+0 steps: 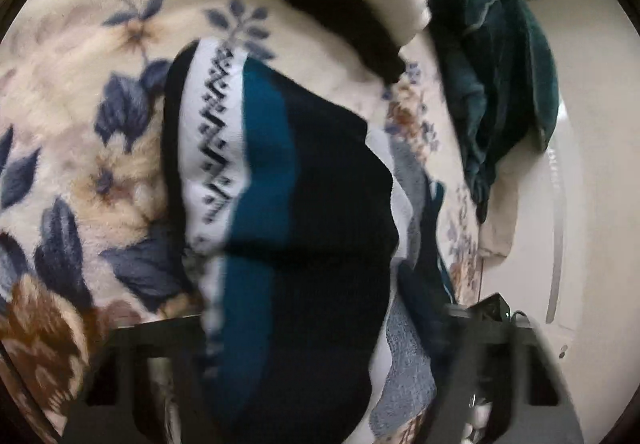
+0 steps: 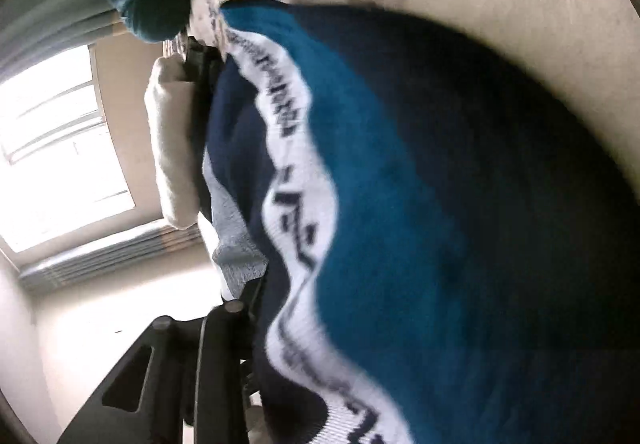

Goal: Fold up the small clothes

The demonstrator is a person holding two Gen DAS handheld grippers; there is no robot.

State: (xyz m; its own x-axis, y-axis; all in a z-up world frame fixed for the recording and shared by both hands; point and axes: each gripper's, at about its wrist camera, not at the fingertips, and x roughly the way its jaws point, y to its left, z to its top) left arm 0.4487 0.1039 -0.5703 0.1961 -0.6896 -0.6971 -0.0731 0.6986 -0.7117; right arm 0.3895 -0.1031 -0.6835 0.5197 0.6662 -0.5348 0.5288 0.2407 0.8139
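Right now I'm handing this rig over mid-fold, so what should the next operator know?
Left gripper: the striped knit garment lies between its spread fingers; grip unclear.
Right gripper: cloth hides one side; grip unclear.
The garment is lifted over the floral blanket, not yet folded flat.
A dark teal garment lies at the blanket's edge.
To do: finish this fold, then the teal one.

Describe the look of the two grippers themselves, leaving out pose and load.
Both are matte black plastic. The left gripper has broad flat fingers with rectangular cut-out slots. The right gripper's finger has a slanted cut-out and round black bolt heads. No cables, sleeves or markings are discernible.
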